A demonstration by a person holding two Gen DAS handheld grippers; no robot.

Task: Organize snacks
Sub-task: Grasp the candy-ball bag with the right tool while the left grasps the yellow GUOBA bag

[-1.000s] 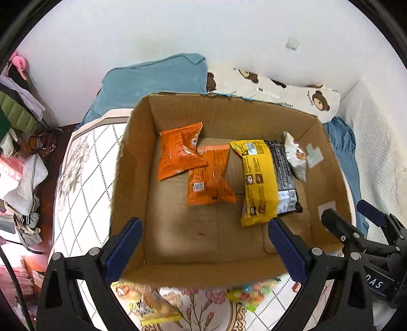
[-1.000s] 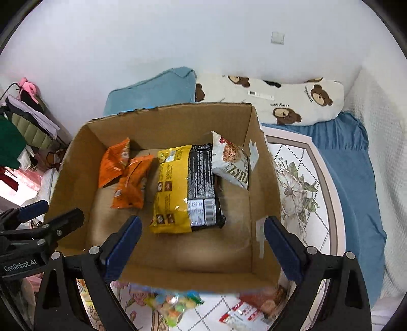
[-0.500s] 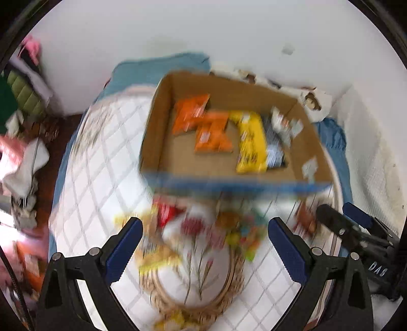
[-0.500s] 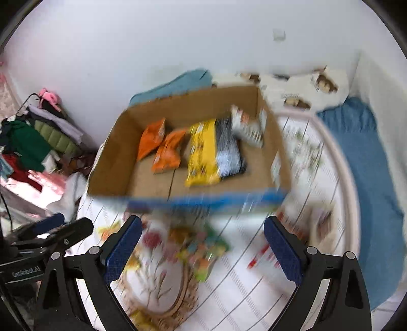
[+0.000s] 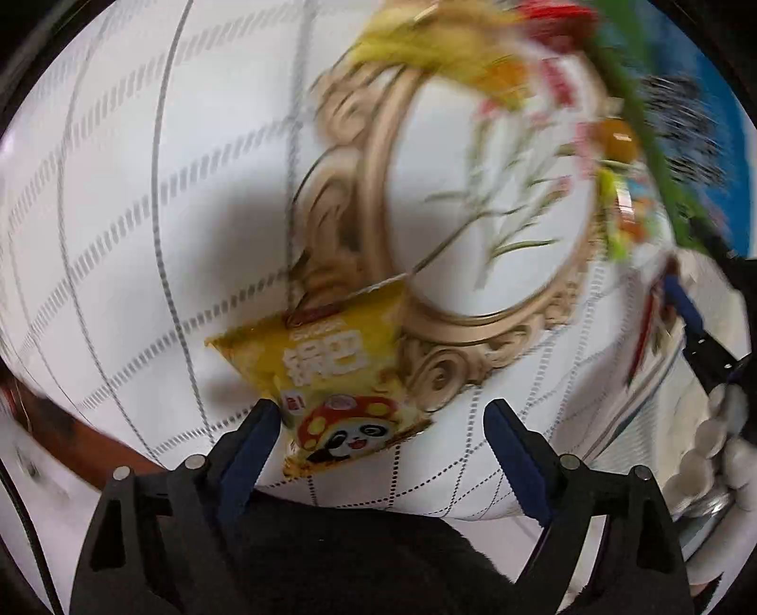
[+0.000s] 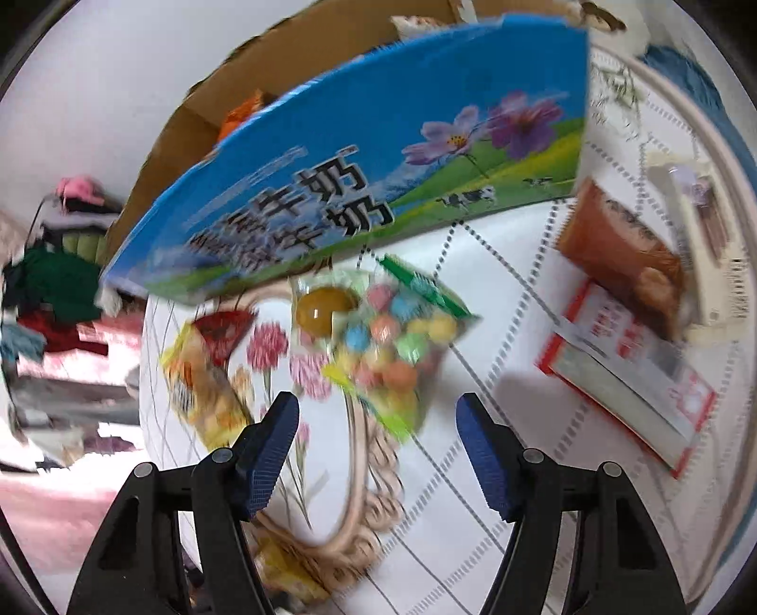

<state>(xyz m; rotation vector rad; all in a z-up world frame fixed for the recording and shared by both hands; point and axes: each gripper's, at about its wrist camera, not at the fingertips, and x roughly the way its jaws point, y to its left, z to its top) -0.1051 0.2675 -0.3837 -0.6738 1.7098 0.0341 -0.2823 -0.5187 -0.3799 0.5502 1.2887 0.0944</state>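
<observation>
My left gripper [image 5: 381,430] is open just above a yellow snack bag with a panda print [image 5: 331,373] lying on the white quilted bed; the bag's near end lies between the fingers. My right gripper [image 6: 378,440] is open over a clear bag of coloured candy balls [image 6: 383,345]. Behind it stands the cardboard box with a blue printed front [image 6: 359,175], orange packets showing inside. A yellow snack bag [image 6: 203,378] lies left of the candy. An orange-brown packet [image 6: 620,250] and a red-and-white packet [image 6: 624,373] lie to the right.
The bed cover has a gold oval frame with flowers [image 5: 473,208]. Blurred snacks [image 5: 473,42] lie at the top of the left wrist view. The other gripper and a white-gloved hand [image 5: 714,426] show at its right edge. Clothes [image 6: 52,284] are piled beside the bed.
Both grippers have swung down from over the box toward the bed. The left now hovers over the yellow panda bag, the right over the candy bag. Both stay open.
</observation>
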